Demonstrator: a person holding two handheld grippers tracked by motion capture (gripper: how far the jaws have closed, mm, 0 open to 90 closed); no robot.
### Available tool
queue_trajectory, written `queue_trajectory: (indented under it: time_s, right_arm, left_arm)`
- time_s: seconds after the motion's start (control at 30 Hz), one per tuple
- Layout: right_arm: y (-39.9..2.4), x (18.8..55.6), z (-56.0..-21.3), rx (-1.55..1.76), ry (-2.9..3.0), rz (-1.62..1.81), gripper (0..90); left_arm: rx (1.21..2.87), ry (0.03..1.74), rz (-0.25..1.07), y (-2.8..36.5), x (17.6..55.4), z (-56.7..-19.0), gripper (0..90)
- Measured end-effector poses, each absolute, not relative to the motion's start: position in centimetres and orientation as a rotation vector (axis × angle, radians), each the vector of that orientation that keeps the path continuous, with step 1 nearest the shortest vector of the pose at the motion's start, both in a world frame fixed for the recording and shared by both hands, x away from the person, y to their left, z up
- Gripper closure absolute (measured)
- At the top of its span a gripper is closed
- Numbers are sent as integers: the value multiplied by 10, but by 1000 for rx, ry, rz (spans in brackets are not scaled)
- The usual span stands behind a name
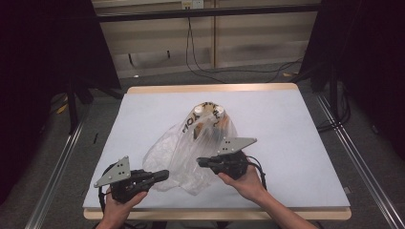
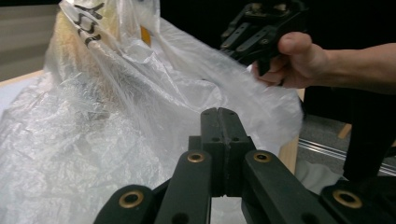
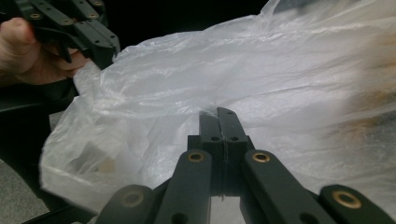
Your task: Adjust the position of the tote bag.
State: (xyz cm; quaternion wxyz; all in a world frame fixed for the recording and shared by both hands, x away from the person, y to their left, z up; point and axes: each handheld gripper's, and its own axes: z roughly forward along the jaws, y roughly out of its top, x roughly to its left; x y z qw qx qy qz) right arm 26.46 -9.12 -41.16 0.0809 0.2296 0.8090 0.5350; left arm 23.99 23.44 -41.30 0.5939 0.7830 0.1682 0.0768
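bags: one clear plastic bag [image 1: 188,148], crumpled, lying near the middle of the table [image 1: 296,143], nearer the person's edge.
contents: one pale item with dark lettering [image 1: 206,114] at the bag's far end; more of it is too blurred to tell.
grippers: two, one in each hand.
left gripper [image 1: 162,175]: held low at the bag's near left edge, pointing right toward the other gripper; jaws pressed together, whether film is pinched i cannot tell.
right gripper [image 1: 201,162]: held at the bag's near right side, pointing left; jaws closed tight against the plastic, any pinch unclear.
hands: two, both wrapped around the gripper bodies, forearms coming in from the near edge.
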Motion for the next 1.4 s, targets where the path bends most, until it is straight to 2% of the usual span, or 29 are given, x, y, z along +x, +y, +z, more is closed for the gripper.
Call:
queue_trajectory:
  time_s: [0.1,0.47,0.83,1.13,1.4]
  right_arm:
    - [-98,262,-408,675,2411,1623,900]
    - [-174,248,-383,773,2224,1654,900]
    - [-229,241,-385,895,2102,1590,900]
    - [-278,237,-389,1018,1975,1522,900]
    - [-295,245,-389,1061,1922,1489,900]
  left_arm:
    - [1811,398,192,237,241,-411,900]
    - [1757,411,261,251,246,-394,900]
    - [1752,386,232,242,245,-390,900]
    - [1725,446,310,255,253,-385,900]
    - [1725,498,337,269,263,-390,900]
